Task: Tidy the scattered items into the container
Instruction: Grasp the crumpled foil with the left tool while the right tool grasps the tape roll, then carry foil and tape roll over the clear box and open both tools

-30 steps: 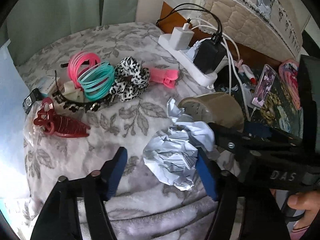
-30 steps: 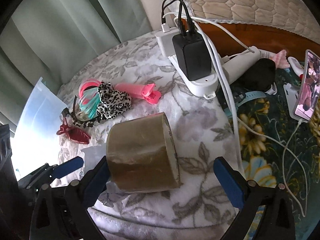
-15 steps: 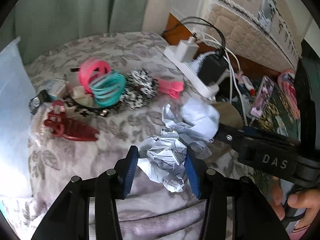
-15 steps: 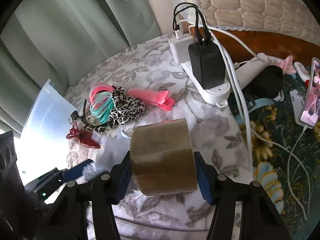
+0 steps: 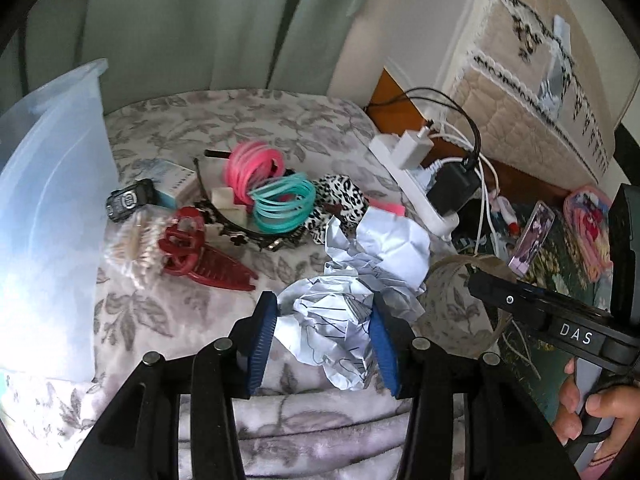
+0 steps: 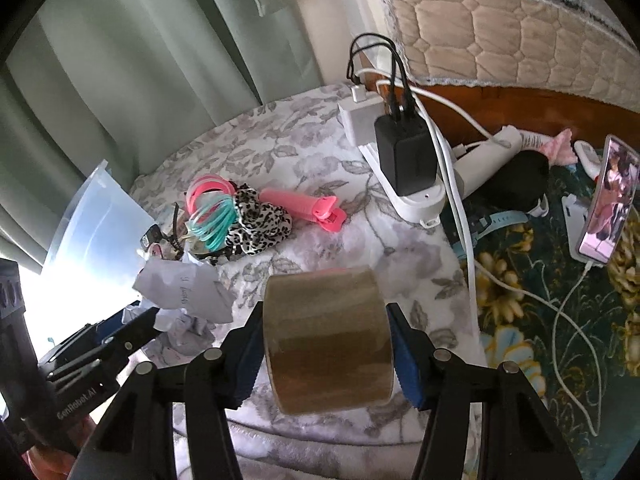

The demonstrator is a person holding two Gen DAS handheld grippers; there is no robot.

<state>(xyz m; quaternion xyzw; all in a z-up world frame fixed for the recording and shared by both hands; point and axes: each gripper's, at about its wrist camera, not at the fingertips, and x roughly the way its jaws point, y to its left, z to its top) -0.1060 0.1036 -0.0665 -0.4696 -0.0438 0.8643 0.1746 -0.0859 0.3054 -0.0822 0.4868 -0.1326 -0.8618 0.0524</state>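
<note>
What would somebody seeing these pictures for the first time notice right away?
Probably the two loads up front: the left gripper clamps a wad of crumpled paper, and the right gripper squeezes a brown tape roll. Behind them on the floral blanket lies a bright heap of pink and teal hair bands beside a red claw clip, with the translucent container at far left.

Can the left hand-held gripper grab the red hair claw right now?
Probably not yet. The left hand-held gripper is already shut on the crumpled paper, so its jaws are full. The red hair claw lies uncovered on the blanket just to its left, so little else blocks it.
</note>
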